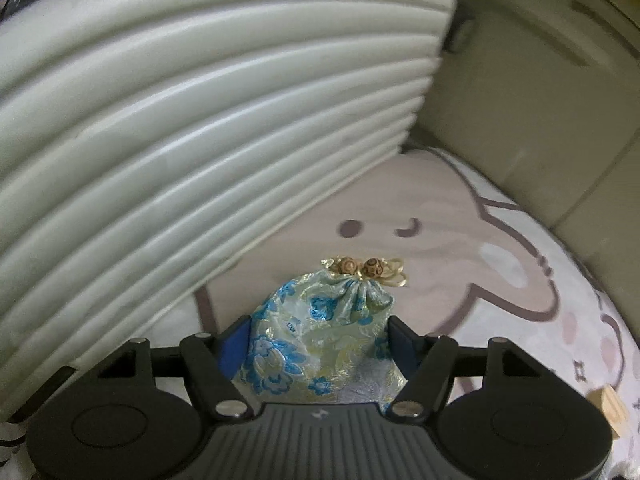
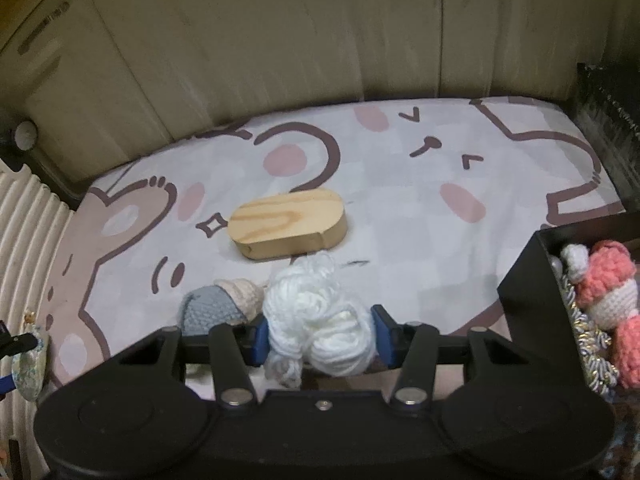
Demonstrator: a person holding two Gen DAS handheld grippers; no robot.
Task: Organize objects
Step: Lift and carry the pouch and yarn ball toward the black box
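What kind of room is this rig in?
Likely a bedroom: the work surface is a bed with a cartoon-print sheet, a ribbed padded headboard stands along one side, and beige wardrobe-style doors close off the back.

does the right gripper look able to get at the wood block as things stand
Probably not yet. The right gripper is shut on white yarn, so its jaws are full. The wood block lies just past the yarn on the bedsheet with nothing on it; once the yarn is dropped, the path looks free.
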